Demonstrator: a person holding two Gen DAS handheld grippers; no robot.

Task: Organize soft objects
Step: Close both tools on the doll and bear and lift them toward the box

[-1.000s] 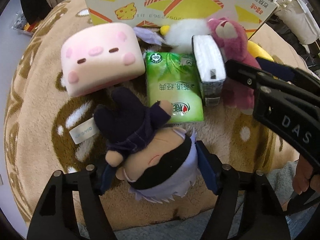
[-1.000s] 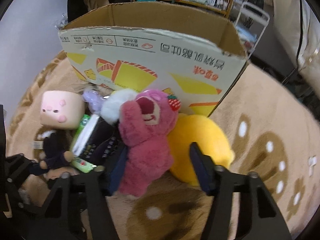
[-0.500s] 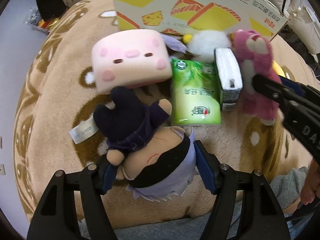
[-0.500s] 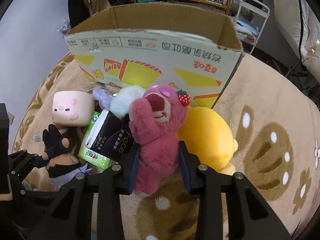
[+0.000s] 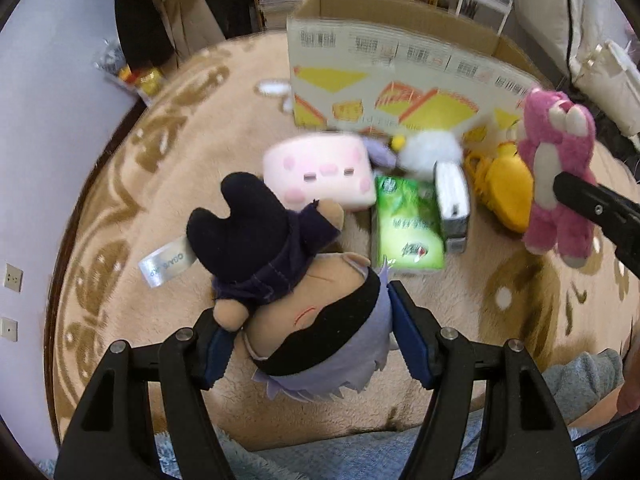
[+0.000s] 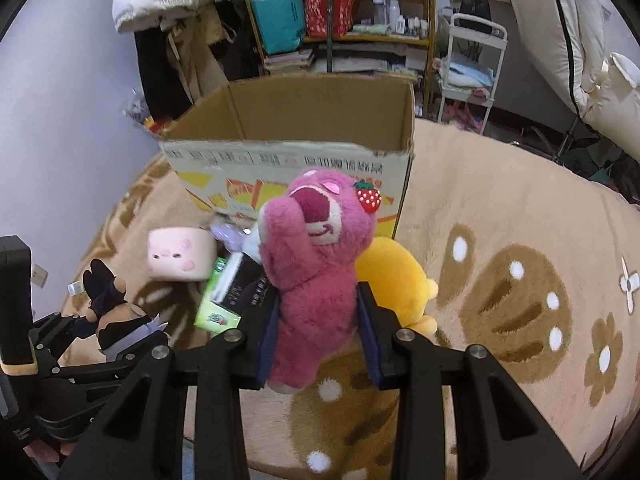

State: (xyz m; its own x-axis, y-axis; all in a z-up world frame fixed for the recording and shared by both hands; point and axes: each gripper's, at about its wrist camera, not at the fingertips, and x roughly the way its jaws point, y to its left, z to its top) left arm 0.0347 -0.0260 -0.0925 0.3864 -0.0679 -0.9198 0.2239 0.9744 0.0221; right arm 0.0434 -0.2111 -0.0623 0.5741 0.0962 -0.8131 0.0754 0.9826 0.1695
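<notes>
- Soft toys: the dark-clothed doll [image 5: 308,320] sits clamped in the left gripper [image 5: 308,344] fingers, off the rug [image 5: 160,184].
- Pink bear [image 6: 316,280] (strawberry on its ear) is squeezed by the right gripper [image 6: 318,332].
- Carry step; next, both need lifting over the cardboard box [image 6: 304,120] rim.

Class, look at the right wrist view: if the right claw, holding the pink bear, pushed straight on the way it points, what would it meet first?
Probably the near printed wall of the cardboard box. The right claw is shut on the pink bear, which would touch first, though depth is unclear.
</notes>
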